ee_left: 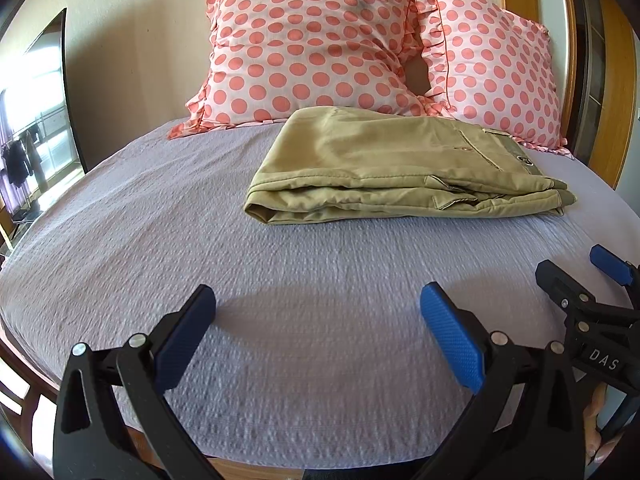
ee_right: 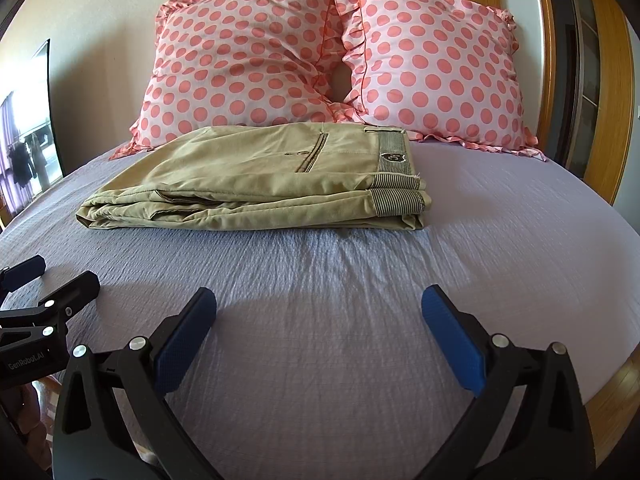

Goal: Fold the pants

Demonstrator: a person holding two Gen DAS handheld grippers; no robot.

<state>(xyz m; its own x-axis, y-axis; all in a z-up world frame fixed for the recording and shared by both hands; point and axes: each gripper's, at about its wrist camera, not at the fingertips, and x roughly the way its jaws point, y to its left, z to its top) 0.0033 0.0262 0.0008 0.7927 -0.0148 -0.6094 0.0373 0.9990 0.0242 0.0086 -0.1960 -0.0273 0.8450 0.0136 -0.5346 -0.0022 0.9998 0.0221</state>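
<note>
Khaki pants [ee_right: 256,176] folded in a flat stack on lilac bedsheet [ee_right: 360,300], striped waistband at right, just before two polka-dot pillows [ee_right: 288,56] | left gripper [ee_left: 318,336] spread wide, holding nothing, above bare sheet | right gripper [ee_right: 320,336] likewise gaping, empty, well apart from pants

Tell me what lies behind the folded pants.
Behind the folded pants, two polka-dot pillows lean against the wall on the bed sheet. The pants hide the pillows' lower edges.
</note>
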